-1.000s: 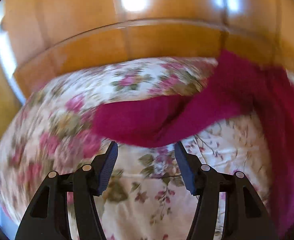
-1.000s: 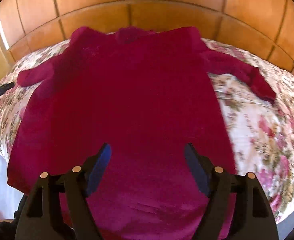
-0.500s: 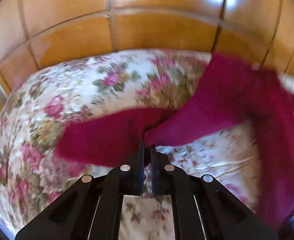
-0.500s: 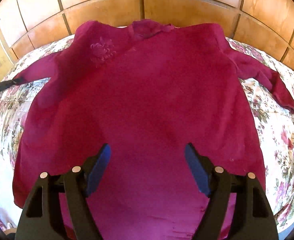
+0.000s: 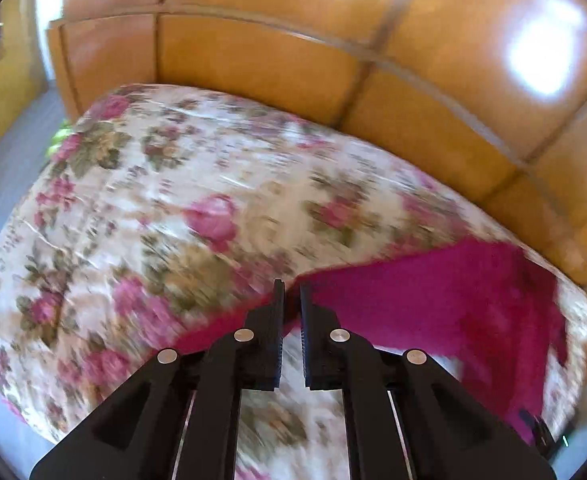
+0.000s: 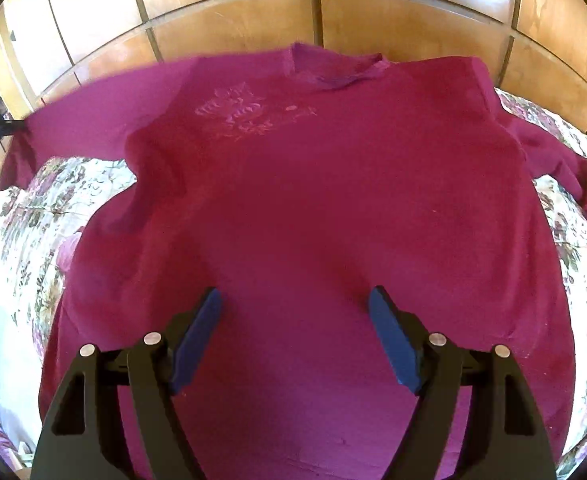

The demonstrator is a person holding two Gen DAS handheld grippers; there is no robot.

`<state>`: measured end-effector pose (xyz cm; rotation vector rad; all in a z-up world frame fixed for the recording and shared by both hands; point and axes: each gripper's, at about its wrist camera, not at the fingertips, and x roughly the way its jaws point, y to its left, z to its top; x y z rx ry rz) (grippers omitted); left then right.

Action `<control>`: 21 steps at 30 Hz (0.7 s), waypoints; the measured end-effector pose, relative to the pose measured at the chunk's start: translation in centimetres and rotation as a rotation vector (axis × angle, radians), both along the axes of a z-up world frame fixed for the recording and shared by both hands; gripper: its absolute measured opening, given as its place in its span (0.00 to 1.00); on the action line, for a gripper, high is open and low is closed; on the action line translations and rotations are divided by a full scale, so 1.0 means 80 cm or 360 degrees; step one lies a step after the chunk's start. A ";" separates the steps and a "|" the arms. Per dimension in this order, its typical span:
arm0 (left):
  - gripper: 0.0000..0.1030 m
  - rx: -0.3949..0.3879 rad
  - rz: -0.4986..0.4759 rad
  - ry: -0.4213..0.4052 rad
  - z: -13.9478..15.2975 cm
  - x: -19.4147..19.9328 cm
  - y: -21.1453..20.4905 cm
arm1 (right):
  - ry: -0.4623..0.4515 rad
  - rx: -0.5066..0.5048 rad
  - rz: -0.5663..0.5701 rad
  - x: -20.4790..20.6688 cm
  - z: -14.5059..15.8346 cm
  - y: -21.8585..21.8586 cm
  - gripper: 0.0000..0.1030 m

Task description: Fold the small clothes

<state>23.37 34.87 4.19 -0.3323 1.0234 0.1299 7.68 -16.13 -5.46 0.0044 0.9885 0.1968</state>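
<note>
A magenta long-sleeved top (image 6: 313, 208) lies face up on the floral bedspread (image 6: 25, 240), with a pale print (image 6: 241, 110) on its chest. In the left wrist view my left gripper (image 5: 291, 292) is shut on the left sleeve (image 5: 413, 292), which stretches away to the right. The right wrist view shows that sleeve (image 6: 93, 120) lifted off the bed and pulled taut toward the left gripper (image 6: 11, 126) at the left edge. My right gripper (image 6: 295, 304) hangs open over the lower middle of the top, with nothing between its fingers. The other sleeve (image 6: 565, 168) lies bent at the right.
A wooden panelled headboard (image 6: 313, 20) runs behind the bed. The floral bedspread (image 5: 173, 200) stretches out to the left of the left gripper, with the floor (image 5: 9, 152) beyond its left edge. Bedspread also shows at the right of the top (image 6: 585, 280).
My left gripper shut on the left sleeve, then rose and pulled it out sideways, lifting it off the bed. The right gripper drifted slightly over the top and stayed open.
</note>
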 end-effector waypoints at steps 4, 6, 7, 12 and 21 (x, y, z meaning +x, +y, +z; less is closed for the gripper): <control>0.17 0.0239 0.0205 0.0055 -0.012 0.024 0.034 | 0.0006 -0.0039 0.0005 -0.004 -0.002 0.003 0.76; 0.29 0.0266 0.0313 0.0029 -0.010 0.015 0.057 | 0.0012 -0.0036 -0.0008 -0.004 -0.003 0.003 0.77; 0.31 0.0228 0.0339 0.0009 -0.011 0.008 0.066 | 0.0015 -0.0033 -0.0017 -0.005 -0.005 0.002 0.79; 0.66 0.0108 0.0435 -0.0077 -0.037 -0.054 0.100 | 0.0032 -0.0078 -0.0020 -0.002 -0.014 0.011 0.84; 0.66 -0.0274 0.0537 -0.0157 -0.114 -0.066 0.111 | 0.0030 -0.0146 -0.0025 0.002 -0.019 0.019 0.90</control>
